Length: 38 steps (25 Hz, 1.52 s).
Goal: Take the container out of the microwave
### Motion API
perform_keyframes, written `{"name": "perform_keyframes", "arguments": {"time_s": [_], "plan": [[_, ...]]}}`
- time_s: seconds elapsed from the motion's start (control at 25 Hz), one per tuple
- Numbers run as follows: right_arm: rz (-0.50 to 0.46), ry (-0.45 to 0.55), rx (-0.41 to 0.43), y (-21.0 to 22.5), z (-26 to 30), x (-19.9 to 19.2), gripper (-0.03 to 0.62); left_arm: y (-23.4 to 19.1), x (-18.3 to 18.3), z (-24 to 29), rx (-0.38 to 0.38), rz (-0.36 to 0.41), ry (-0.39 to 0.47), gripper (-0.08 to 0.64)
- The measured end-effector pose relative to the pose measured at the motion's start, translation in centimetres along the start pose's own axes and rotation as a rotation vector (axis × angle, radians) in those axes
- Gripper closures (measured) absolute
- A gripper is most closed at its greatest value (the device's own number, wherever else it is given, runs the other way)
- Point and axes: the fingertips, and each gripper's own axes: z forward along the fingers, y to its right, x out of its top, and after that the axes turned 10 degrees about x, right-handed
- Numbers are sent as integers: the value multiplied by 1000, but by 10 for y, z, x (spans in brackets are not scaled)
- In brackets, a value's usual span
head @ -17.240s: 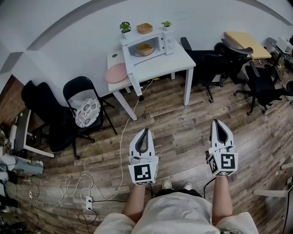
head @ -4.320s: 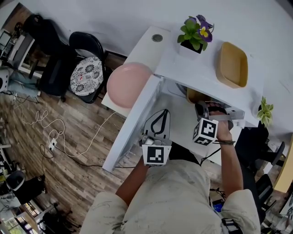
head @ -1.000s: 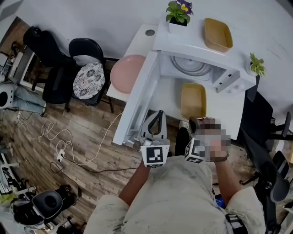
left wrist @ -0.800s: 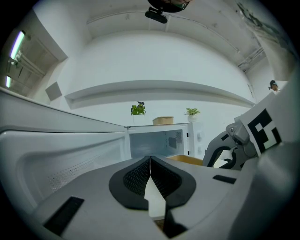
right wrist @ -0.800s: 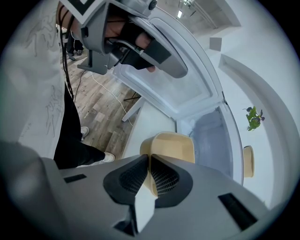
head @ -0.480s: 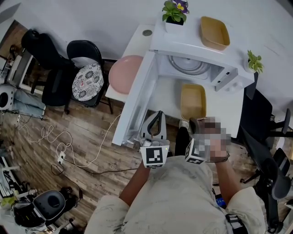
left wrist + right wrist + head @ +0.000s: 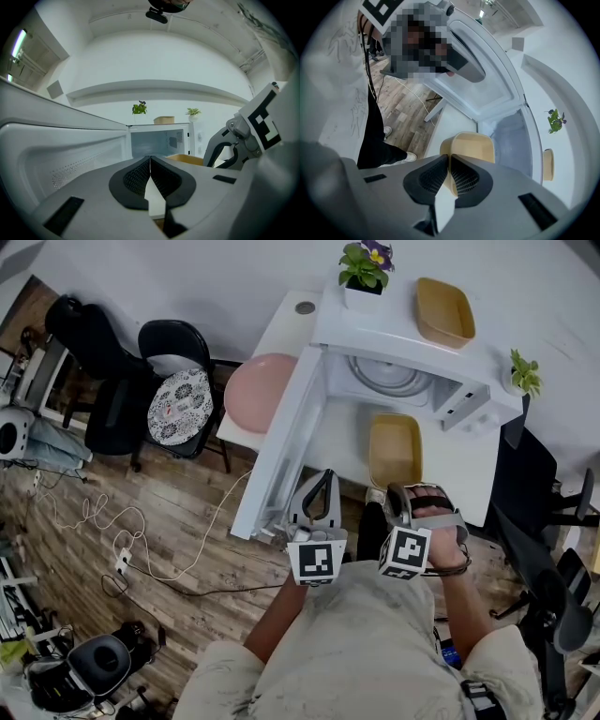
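The tan container (image 7: 394, 442) rests on the white table (image 7: 453, 474), just in front of the open microwave (image 7: 394, 379). The microwave door (image 7: 281, 442) is swung out to the left. My right gripper (image 7: 396, 491) points down at the container's near rim. In the right gripper view the right gripper (image 7: 449, 157) is shut on the rim of that container (image 7: 471, 143). My left gripper (image 7: 322, 476) hangs beside the door's edge. In its own view the left gripper (image 7: 150, 159) is shut with nothing in it, and the container (image 7: 185, 159) shows to its right.
A second tan container (image 7: 444, 310) and a flowering pot plant (image 7: 364, 263) sit on top of the microwave, with a small plant (image 7: 525, 376) at the right. A pink round plate (image 7: 258, 390) lies on the table's left. Black chairs (image 7: 178, 399) and floor cables (image 7: 122, 540) stand to the left.
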Motion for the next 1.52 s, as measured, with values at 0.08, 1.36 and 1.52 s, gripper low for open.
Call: {"name": "perform_keyframes", "arguments": {"time_s": [0.08, 1.36, 1.52], "plan": [[3, 0, 3, 0, 1, 0, 554, 0, 2, 1, -2, 5, 16, 551], [28, 24, -18, 8, -7, -1, 555, 2, 5, 0, -3, 10, 14, 552], [28, 15, -7, 4, -7, -5, 555, 5, 9, 0, -4, 19, 34, 552]]}}
